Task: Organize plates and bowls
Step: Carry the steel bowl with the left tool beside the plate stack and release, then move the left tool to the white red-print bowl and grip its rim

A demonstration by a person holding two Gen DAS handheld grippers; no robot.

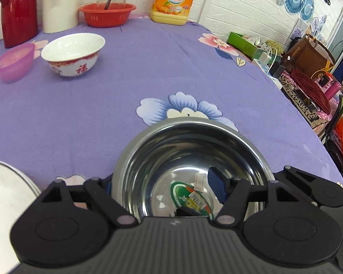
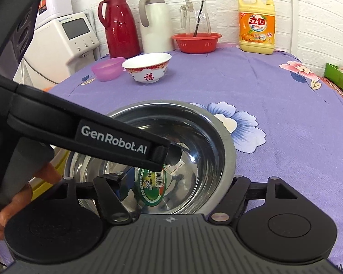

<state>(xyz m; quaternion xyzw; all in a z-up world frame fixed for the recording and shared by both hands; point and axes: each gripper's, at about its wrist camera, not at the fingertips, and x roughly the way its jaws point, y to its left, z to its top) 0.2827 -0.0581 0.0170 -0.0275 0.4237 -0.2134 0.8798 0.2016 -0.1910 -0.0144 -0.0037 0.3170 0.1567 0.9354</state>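
A steel bowl (image 1: 189, 157) with a green sticker inside sits on the purple cloth, right in front of both grippers; it also shows in the right wrist view (image 2: 201, 137). My left gripper (image 1: 164, 189) straddles its near rim, one finger inside and one outside; whether it grips the rim is unclear. My right gripper (image 2: 180, 185) likewise straddles the bowl's near wall, jaws wide. The left gripper's body (image 2: 112, 137) crosses over the bowl. A white bowl with red trim (image 1: 73, 53) (image 2: 147, 68) and a small pink bowl (image 1: 13, 61) (image 2: 107, 68) stand further back.
Along the wall stand a red flask (image 2: 120, 22), a white flask (image 2: 155, 20), a glass jug (image 2: 195, 16), a red basket (image 2: 196, 42) and a yellow detergent bottle (image 2: 256, 25). A white plate edge (image 1: 4, 196) lies at the left. Clutter (image 1: 308, 68) lies past the table's right edge.
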